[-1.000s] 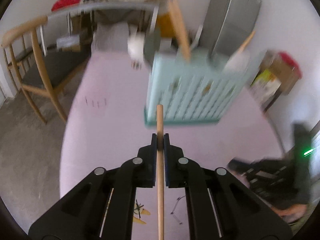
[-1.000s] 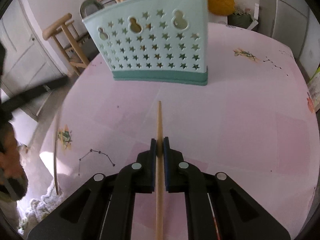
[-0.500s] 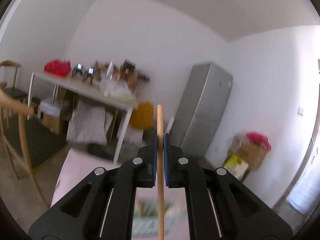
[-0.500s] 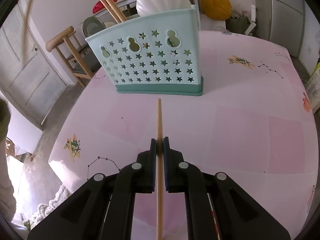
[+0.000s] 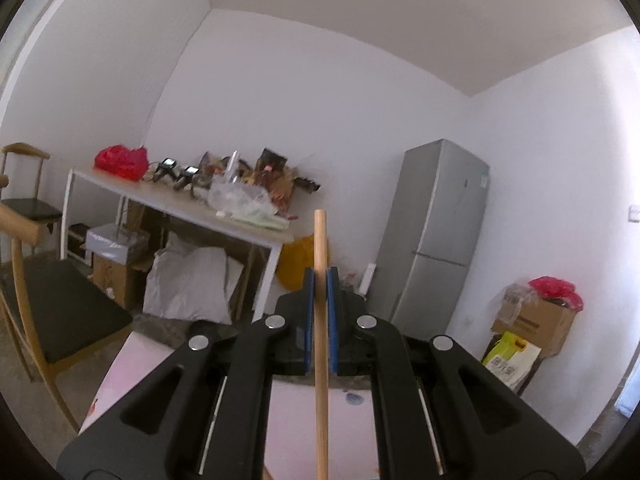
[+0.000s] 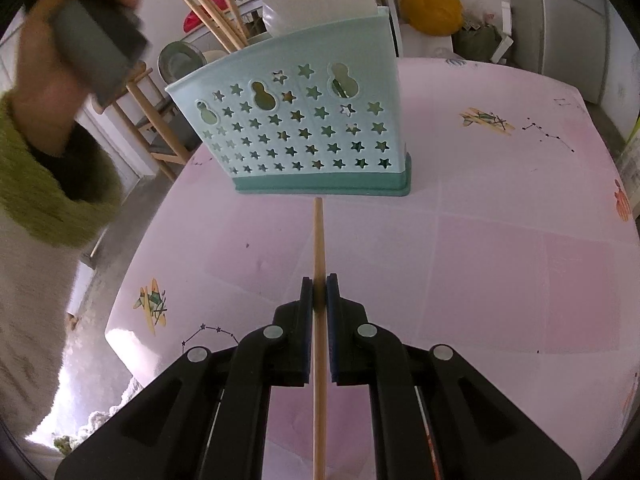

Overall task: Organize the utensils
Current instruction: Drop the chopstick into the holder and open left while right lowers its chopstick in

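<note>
Two chopsticks point(image 5: 321, 320) point(image 6: 318, 264), one clamped lengthwise in each tool point(image 5: 320, 280) point(image 6: 319, 286).

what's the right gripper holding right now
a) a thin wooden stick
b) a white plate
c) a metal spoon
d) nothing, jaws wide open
a: in the right wrist view the right gripper is shut on a thin wooden stick, which runs forward between its blue pads toward the base of the teal star-cut utensil holder.

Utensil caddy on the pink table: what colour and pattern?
Pale mint plastic caddy with star cut-outs and a darker teal base; right wrist view.
</note>
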The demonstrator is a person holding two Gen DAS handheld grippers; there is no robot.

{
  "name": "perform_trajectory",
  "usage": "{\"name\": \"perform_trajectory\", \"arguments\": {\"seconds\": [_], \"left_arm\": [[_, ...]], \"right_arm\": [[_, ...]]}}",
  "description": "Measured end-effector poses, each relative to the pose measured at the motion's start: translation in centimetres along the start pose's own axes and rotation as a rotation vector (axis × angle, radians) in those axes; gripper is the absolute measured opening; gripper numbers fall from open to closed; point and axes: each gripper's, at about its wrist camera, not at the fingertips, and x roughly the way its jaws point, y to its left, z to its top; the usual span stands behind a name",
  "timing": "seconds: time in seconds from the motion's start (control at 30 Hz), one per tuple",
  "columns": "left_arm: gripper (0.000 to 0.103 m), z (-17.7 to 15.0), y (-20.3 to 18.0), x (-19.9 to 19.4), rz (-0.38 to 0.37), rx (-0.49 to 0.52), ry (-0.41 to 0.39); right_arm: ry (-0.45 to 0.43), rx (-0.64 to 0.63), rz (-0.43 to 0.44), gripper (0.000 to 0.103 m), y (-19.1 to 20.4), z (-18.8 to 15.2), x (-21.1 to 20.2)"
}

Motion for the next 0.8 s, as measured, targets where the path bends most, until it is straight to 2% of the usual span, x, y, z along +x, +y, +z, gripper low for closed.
{"name": "perform_trajectory", "arguments": {"seconds": [0.2,0.4,0.6,0.8], "left_arm": [[0.005,-2.9,2.3,0.6,-0.006,-0.054,0.064],[0.007,-3.9,4.2,-1.8,-0.047,-0.087,0.094],[0.023,-4.2,5.6,-5.9,-0.078,-0.086,0.143],[0.038,-4.7,7.1,-10.7,-0.089,-0.050,0.198]], "right_arm": [[0.008,-0.005,-0.006,0.007,0.2,0.1,0.2],[-0.008,-0.004,-0.011,0.007,0.6,-0.1,-0.6],[-0.041,0.001,-0.010,0.007,0.7,-0.1,-2.7],[-0.156,0.014,0.020,0.007,0.7,1.8,-7.2]]}}
